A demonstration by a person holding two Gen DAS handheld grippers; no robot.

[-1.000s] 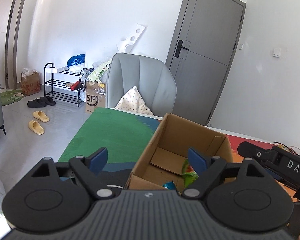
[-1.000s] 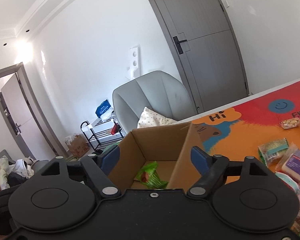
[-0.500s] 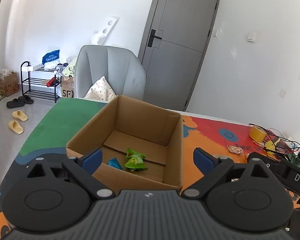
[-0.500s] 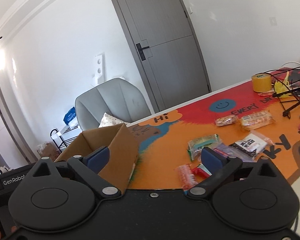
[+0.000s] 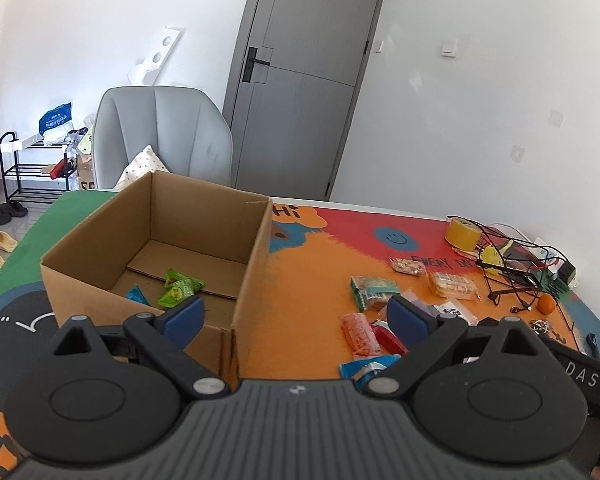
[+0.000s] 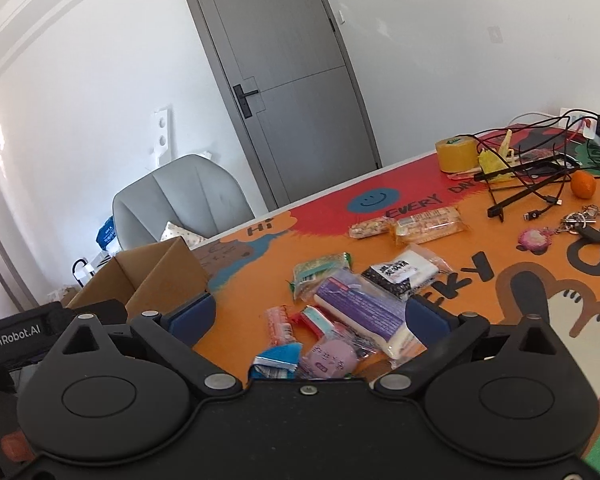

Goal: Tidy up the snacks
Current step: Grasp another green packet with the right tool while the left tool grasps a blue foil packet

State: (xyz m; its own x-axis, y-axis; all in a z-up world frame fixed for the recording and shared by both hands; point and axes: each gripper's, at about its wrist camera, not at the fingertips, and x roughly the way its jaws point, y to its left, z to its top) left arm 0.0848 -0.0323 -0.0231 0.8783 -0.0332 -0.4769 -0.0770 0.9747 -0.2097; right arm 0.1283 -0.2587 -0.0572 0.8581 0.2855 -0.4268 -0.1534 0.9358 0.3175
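An open cardboard box (image 5: 204, 216) stands on the left of the colourful table mat, with green snack packets (image 5: 178, 286) and a blue one (image 5: 138, 295) on its floor. My left gripper (image 5: 296, 316) hangs open over the mat by the box's near right corner and holds nothing. Loose snacks lie to the right: a purple pack (image 6: 356, 308), a pink packet (image 6: 332, 358), a blue packet (image 6: 278, 360), a green pack (image 6: 320, 270) and wrapped bars (image 6: 428, 220). My right gripper (image 6: 309, 318) hovers over this pile, its jaws still opening, pressing on nothing.
A yellow tape roll (image 6: 456, 154), tangled black cables (image 6: 532, 176), an orange fruit (image 6: 583, 184) and keys (image 6: 580, 220) lie at the far right of the table. A grey chair (image 5: 160, 136) stands behind the box. The other gripper's black body (image 5: 580, 376) is close on the right.
Both views have swung right, from the box's inside to the loose snacks on the mat. Both pairs of jaws stand wider than before.
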